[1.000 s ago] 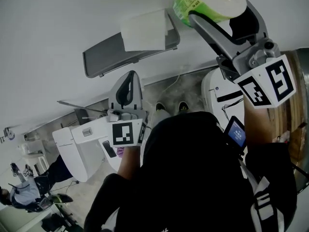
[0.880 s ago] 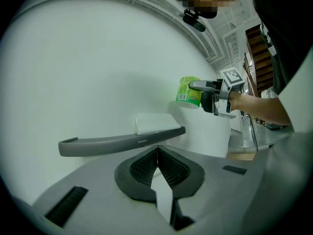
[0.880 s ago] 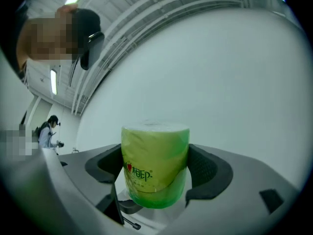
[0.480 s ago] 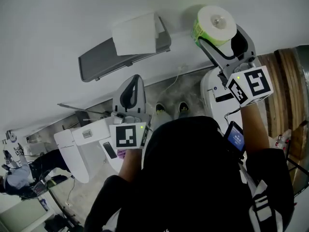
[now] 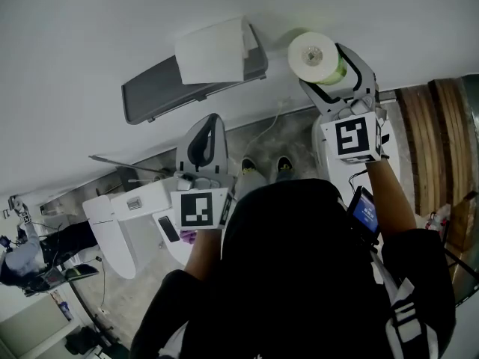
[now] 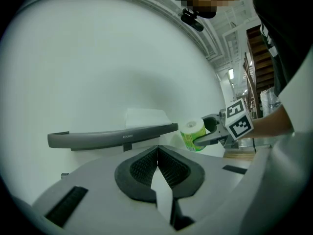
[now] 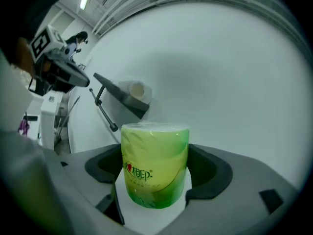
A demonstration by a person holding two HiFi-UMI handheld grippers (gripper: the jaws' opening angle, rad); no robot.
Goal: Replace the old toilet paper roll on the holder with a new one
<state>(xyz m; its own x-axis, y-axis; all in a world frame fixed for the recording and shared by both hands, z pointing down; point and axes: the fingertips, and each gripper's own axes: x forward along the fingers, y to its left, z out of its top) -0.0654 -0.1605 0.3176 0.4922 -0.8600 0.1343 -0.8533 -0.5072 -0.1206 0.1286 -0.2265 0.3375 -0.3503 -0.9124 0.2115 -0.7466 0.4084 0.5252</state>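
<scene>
1. Closest in the head view is the person's black top [image 5: 299,275]. A small device with a lit blue screen [image 5: 365,208] sits by the right forearm.
2. The left hand-held gripper [image 6: 157,153] is held low in front of the body. Its ribbed jaws are pressed together with nothing between them, and they point toward the wall above a white toilet [image 5: 123,226].
3. The right hand-held gripper [image 7: 155,177] is raised higher and further out. Its jaws are clamped on the sides of the new toilet paper roll [image 7: 155,163], which is wrapped in green printed film with one white end facing the head camera.
4. The new roll is just beside the right end of the grey holder [image 5: 161,94], with a small gap between them. I cannot tell whether it touches the wall.
5. The holder is fixed to the white wall [image 5: 90,28], and its long flat cover lies down. The old roll [image 7: 136,89] shows beneath that cover in the right gripper view, and a white sheet of its paper [image 5: 213,51] lies over the cover's right part.
</scene>
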